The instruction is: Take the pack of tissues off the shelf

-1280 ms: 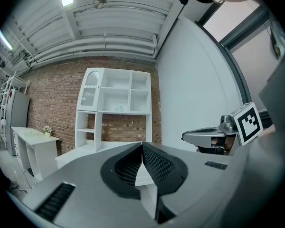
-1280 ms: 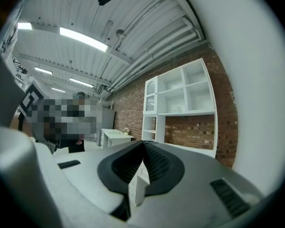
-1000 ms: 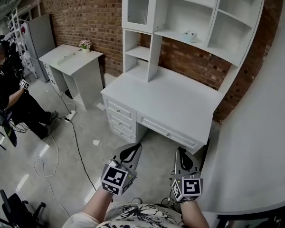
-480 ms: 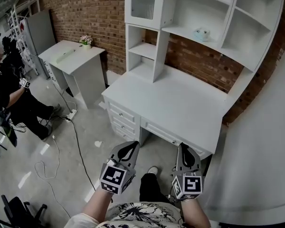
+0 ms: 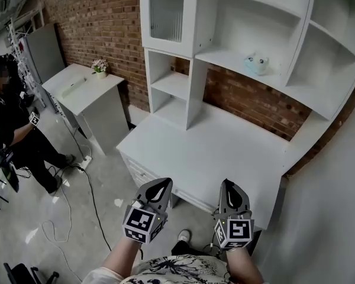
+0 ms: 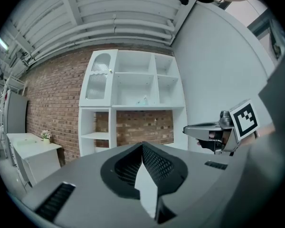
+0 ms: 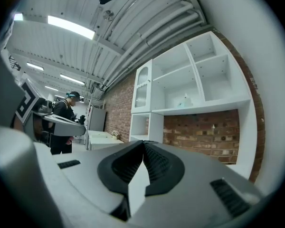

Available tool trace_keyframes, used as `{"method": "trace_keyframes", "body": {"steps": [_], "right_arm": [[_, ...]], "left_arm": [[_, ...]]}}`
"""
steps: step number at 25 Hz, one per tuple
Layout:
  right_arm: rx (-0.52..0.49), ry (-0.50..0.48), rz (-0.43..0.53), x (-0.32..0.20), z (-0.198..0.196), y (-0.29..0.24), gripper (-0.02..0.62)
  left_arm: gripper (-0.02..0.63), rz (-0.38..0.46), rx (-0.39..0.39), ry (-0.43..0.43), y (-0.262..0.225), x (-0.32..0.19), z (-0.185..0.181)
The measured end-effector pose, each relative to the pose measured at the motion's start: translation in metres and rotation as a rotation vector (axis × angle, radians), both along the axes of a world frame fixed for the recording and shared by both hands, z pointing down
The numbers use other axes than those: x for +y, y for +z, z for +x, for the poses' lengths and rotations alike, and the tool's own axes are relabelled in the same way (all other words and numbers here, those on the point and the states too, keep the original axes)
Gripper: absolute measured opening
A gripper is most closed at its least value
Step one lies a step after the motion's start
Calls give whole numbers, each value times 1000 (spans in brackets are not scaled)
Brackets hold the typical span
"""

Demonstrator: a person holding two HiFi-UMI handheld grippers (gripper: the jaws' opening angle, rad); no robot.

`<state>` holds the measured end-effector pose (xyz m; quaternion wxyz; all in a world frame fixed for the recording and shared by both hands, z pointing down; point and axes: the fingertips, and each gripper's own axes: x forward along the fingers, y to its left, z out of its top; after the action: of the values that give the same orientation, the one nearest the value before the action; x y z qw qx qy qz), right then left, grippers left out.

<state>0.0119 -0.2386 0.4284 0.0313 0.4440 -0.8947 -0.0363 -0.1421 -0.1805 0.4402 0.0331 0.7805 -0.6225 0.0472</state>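
Observation:
The pack of tissues point(image 5: 256, 63) is a small pale blue-green packet lying on the middle shelf point(image 5: 225, 57) of the white hutch above the desk. It shows far off in the left gripper view point(image 6: 142, 100) and the right gripper view point(image 7: 185, 100). My left gripper point(image 5: 160, 186) and right gripper point(image 5: 232, 189) hang side by side low in the head view, at the desk's near edge, well short of the shelf. Both are shut with nothing between the jaws, tips meeting point(image 6: 142, 144) point(image 7: 143, 142).
The white desk top point(image 5: 213, 147) lies between me and the hutch, drawers point(image 5: 139, 173) at its left. A side table point(image 5: 83, 87) with a flower pot point(image 5: 99, 65) stands left. A person point(image 5: 9, 123) stands far left, cables point(image 5: 77, 176) on the floor. A white wall point(image 5: 331, 206) closes the right.
The desk and hutch have come nearer and lower in the head view. Both grippers have stayed shut and side by side.

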Motion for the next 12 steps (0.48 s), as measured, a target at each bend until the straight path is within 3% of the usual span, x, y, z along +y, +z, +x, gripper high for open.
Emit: {"method": "trace_keyframes", "body": {"steps": [6,12], "right_arm": [[-13,8,20,-100,-7,-11,8],[16,32,44,-158,-8,-15,8]], "left_arm": [[15,22,-13,13,-12,-104,-10],[15,37,-6,56,-7,-171,-5]]}}
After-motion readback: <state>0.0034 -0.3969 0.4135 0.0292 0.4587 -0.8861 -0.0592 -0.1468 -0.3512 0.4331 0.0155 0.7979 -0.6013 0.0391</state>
